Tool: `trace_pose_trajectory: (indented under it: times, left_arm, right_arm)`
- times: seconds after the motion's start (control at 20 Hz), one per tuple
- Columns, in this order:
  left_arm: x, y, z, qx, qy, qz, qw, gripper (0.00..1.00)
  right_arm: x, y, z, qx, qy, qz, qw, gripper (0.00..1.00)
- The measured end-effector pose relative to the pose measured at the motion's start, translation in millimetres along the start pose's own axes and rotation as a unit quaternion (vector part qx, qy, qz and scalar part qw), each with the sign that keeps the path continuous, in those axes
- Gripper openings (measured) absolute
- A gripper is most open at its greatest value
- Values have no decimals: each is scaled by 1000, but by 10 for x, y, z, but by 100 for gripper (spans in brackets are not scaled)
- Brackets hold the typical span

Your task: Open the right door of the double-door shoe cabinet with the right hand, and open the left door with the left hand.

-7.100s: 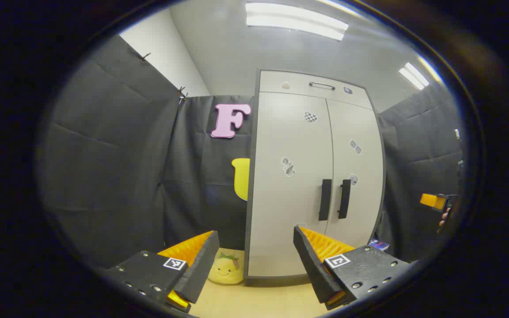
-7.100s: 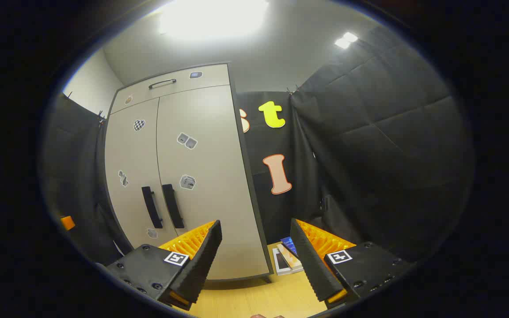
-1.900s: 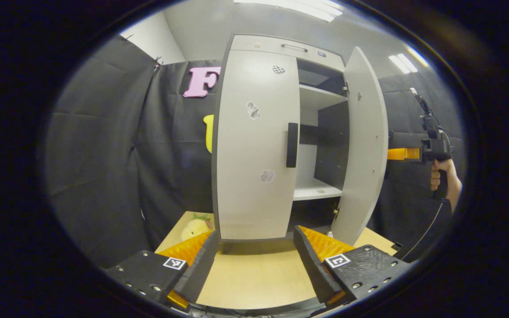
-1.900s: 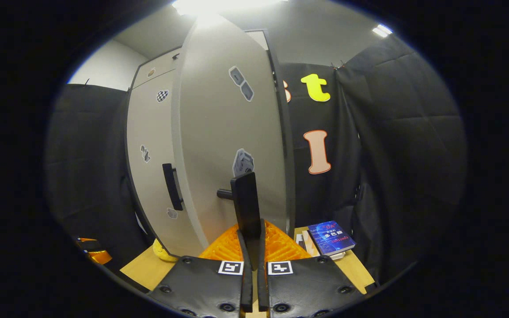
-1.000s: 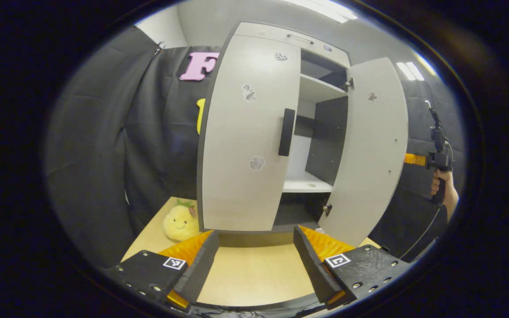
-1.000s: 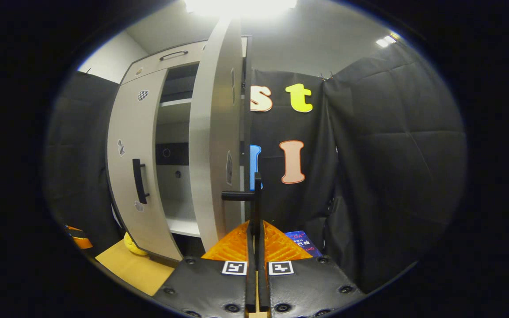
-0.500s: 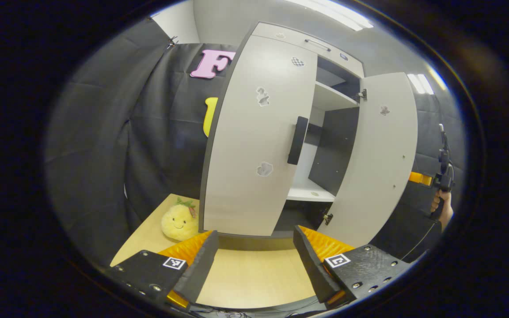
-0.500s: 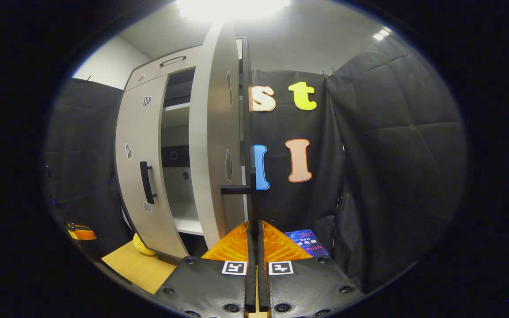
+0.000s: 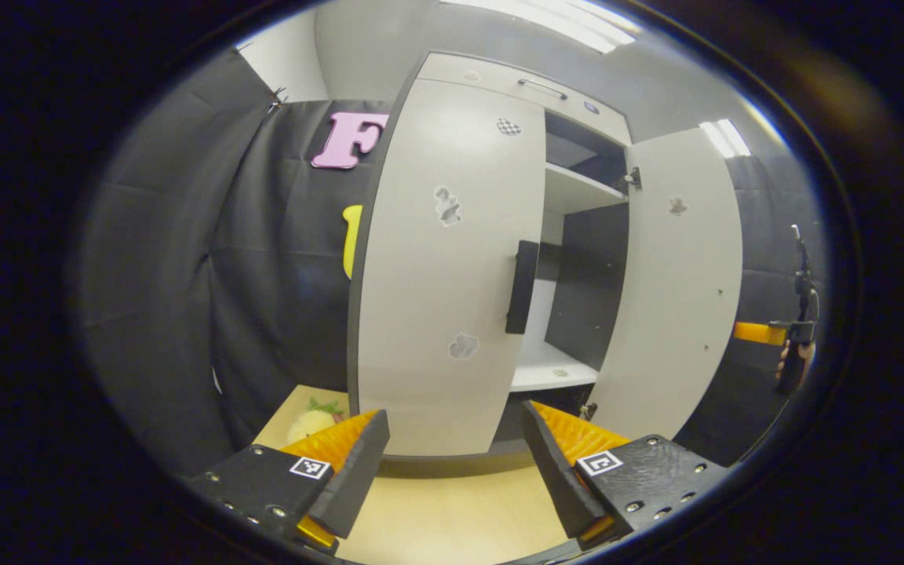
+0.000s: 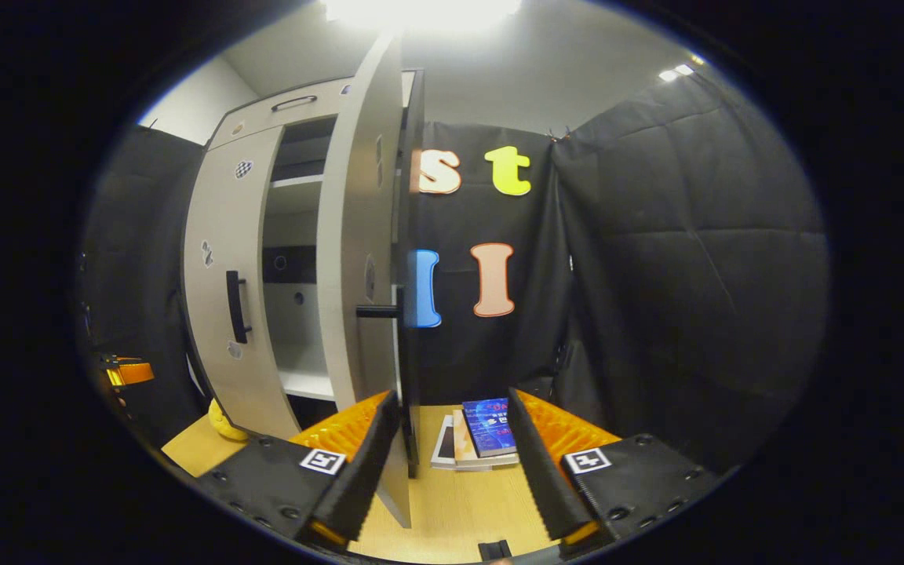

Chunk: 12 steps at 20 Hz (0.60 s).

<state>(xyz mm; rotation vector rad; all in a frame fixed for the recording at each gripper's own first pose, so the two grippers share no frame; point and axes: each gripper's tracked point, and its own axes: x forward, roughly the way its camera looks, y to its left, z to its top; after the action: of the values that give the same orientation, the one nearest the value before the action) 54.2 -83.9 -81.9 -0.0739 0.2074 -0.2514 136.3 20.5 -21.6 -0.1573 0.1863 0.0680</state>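
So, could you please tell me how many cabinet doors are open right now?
1. The right door is swung wide open; the left door is shut, its handle untouched.

Ceiling light panels (image 9: 554,12) overhead light the booth evenly, and in the right gripper view one panel (image 10: 421,9) blows out to a white glare at the top. The fisheye bows the shoe cabinet (image 9: 452,259) outward, bending its straight edges, more so toward the rim. Inside, the cabinet's lower part sits in shadow, and the edge of the open right door (image 10: 405,259) looks slightly blurred.
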Motion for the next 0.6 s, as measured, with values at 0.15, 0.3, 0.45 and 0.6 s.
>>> trace_pose_trajectory:
  times: [0.15,0.3,0.45,0.6]
  left_arm:
    - [244,-134,252,12,-23,-15,1000,99]
    - [518,-287,458,34,-40,-18,998,99]
    - [810,-475,689,41,-63,-18,997,98]
    - [1084,-616,805,37,-69,-9,997,98]
  right_arm:
    - [-83,-256,142,34,-17,-35,999,100]
    - [-80,-607,273,29,-30,-75,996,95]
    - [56,-905,396,24,-42,-105,993,92]
    - [258,-1035,445,35,-49,-105,993,98]
